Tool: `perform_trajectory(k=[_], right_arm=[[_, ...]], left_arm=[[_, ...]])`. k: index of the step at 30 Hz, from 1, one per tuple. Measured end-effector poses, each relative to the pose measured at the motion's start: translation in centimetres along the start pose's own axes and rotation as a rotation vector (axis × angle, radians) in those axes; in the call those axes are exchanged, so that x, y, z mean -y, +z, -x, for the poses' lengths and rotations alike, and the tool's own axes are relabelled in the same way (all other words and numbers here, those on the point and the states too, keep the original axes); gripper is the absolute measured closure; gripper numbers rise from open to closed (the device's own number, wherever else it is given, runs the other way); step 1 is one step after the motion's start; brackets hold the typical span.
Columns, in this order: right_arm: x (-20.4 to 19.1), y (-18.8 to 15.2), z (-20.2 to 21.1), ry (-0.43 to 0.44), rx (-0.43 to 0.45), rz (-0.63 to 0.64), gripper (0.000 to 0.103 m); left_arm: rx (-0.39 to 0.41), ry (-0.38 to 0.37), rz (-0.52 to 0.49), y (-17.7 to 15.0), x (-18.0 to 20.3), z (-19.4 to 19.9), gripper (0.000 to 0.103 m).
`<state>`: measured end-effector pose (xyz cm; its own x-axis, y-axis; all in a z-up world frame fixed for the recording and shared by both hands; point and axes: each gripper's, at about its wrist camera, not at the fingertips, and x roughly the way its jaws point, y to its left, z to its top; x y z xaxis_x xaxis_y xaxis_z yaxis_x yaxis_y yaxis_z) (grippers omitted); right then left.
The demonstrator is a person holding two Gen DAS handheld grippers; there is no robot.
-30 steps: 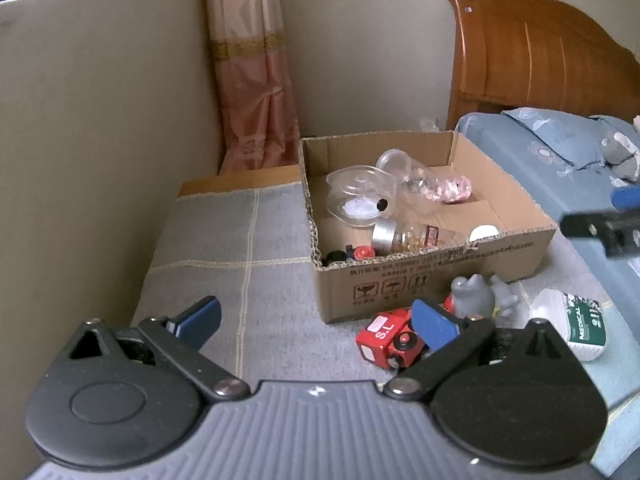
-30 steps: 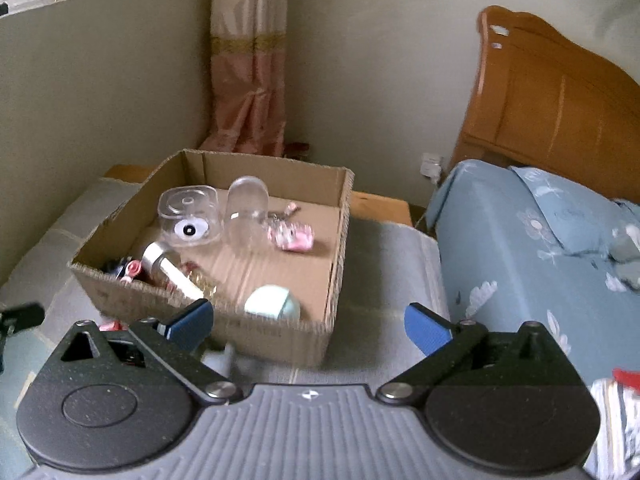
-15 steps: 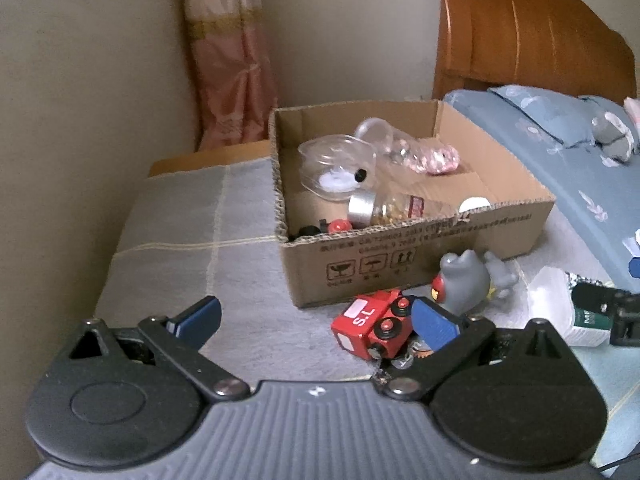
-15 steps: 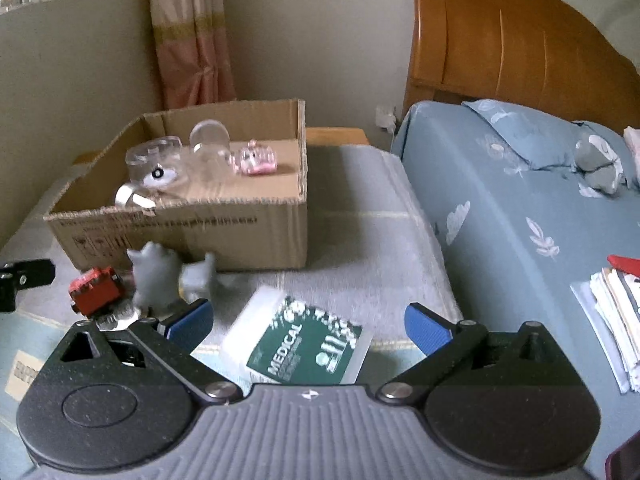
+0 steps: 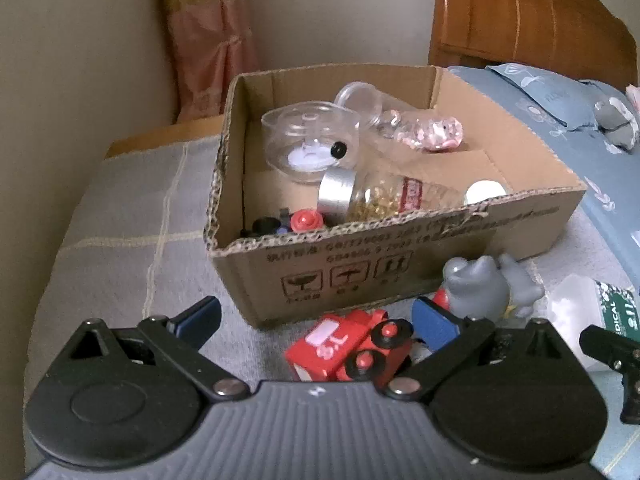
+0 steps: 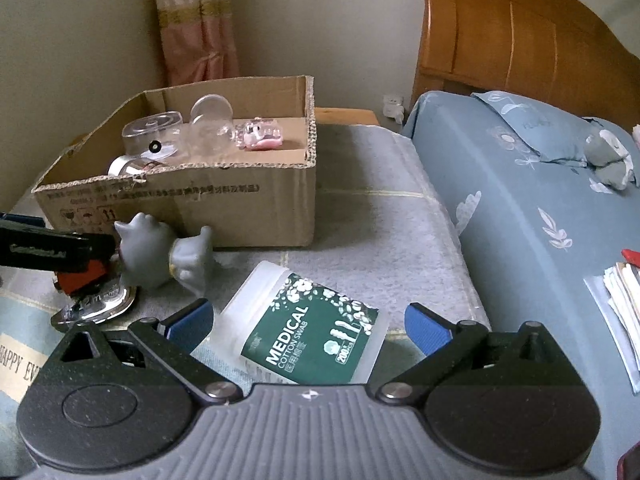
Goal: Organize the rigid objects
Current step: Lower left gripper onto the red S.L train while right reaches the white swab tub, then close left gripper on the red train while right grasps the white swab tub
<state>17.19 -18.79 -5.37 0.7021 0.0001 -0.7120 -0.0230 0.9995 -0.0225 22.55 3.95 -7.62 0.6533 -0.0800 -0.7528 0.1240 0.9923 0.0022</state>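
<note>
A cardboard box (image 5: 400,240) (image 6: 200,200) on a grey mat holds clear plastic jars (image 5: 308,140), a bottle with a silver cap (image 5: 360,196) and small items. In front of it lie a red toy train (image 5: 348,348), a grey toy figure (image 5: 484,288) (image 6: 160,252) and a white cotton-swab container with a green label (image 6: 308,332) (image 5: 600,312). My left gripper (image 5: 316,320) is open, with the red train between its fingers. My right gripper (image 6: 308,324) is open, its fingers on either side of the swab container.
A bed with blue bedding (image 6: 520,200) and a wooden headboard (image 6: 520,40) lies to the right. A wall and pink curtain (image 5: 208,40) stand behind the box. Papers (image 6: 624,288) lie on the bed. A shiny metal item (image 6: 100,304) lies beside the train.
Both grippers have moved down and closer to the items in front of the box. The train now sits between the left fingers, the swab container between the right fingers.
</note>
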Motion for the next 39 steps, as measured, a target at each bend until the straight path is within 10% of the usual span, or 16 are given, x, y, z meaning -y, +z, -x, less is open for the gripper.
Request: perform_trajectory(k=[39], right_arm=[[1.3, -2.6, -2.0, -0.046, -0.114, -0.055, 0.0]], left_arm=[[-0.028, 0.042, 0.073, -3.6, -5.2, -0.8, 0.001]])
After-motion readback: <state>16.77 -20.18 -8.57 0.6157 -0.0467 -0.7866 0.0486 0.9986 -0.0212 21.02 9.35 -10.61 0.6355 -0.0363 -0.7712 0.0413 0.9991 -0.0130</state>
